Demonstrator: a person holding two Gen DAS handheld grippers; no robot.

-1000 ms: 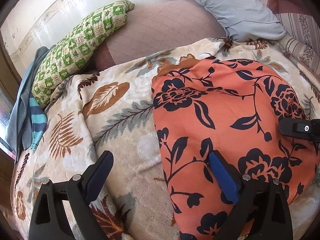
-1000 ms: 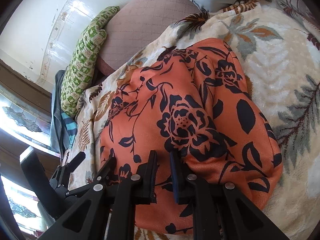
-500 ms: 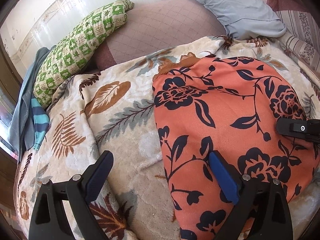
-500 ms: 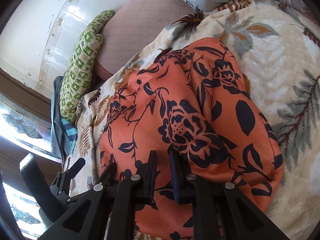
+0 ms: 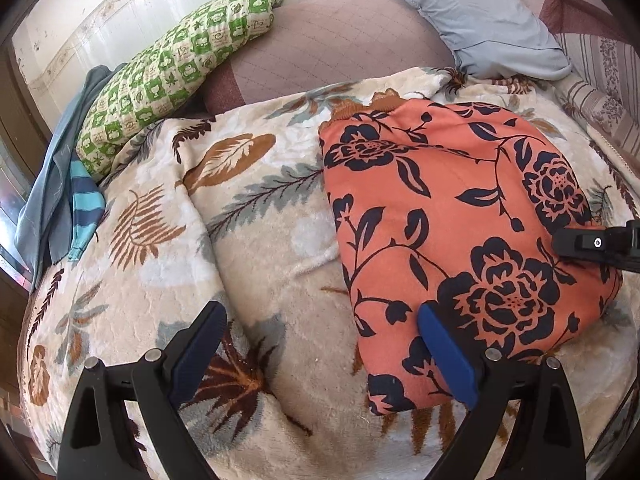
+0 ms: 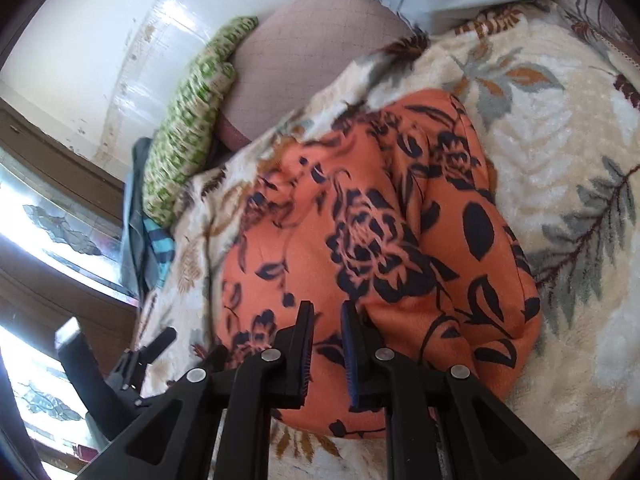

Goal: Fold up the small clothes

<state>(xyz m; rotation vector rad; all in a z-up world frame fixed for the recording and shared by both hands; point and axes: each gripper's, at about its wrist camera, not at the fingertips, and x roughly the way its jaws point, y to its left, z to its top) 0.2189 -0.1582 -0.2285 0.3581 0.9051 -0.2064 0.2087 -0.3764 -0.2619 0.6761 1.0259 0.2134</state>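
Orange floral garment (image 5: 452,216) lies folded on the leaf-print blanket (image 5: 248,240), lower right.
Left gripper (image 5: 320,344) gapes, released; right gripper (image 6: 326,344) nearly clenched, apparently gripping nothing; tidying remains.

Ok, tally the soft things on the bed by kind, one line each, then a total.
Pillows and cushions: 3, the green patterned pillow, the mauve quilted cushion, the pale blue pillow
Blankets: 1, the leaf-print blanket
Clothes: 3, the orange floral garment, the grey-blue garment, the teal striped piece
Total: 7
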